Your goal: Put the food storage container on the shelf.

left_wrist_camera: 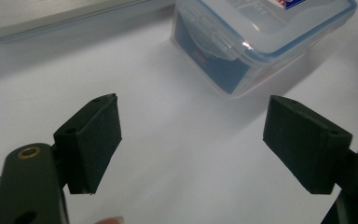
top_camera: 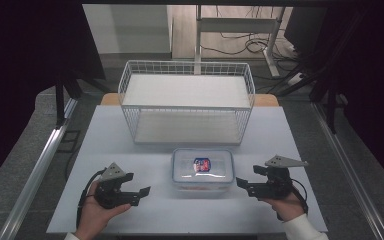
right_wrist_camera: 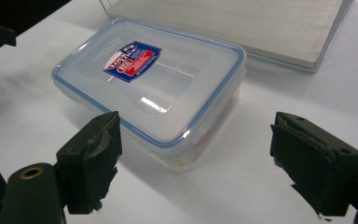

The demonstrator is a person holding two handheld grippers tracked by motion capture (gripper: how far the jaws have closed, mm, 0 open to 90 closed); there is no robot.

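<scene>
Plastic, clear and rectangular with rounded corners, makes up the food box [top_camera: 203, 167] at the middle of the white worktop [top_camera: 130, 130]. Its snap-on lid has a blue seal line round the rim, fold-down clasps on the sides, and a red and blue label at the centre. The lid looks glossy and catches the light, while the worktop under it is matt and smooth.

Just behind the box stands a white wire basket [top_camera: 187, 101], a rectangular grid of thin rods with a pale flat board as its floor.

To the left of the box, the left gripper [top_camera: 139, 193] is held low over the worktop in the person's hand, its black jaws standing wide apart with nothing between them, aimed toward the box's near left corner. The pads [left_wrist_camera: 98, 135] are flat black blocks with a dull, slightly rough face.

To the right of the box, the right gripper [top_camera: 244, 182] is cupped from below by the other hand, pointing at the box's right end. Its jaws are likewise spread wide and empty, close to the box but apart from it, and its pads [right_wrist_camera: 95, 154] look frayed at the edges.
</scene>
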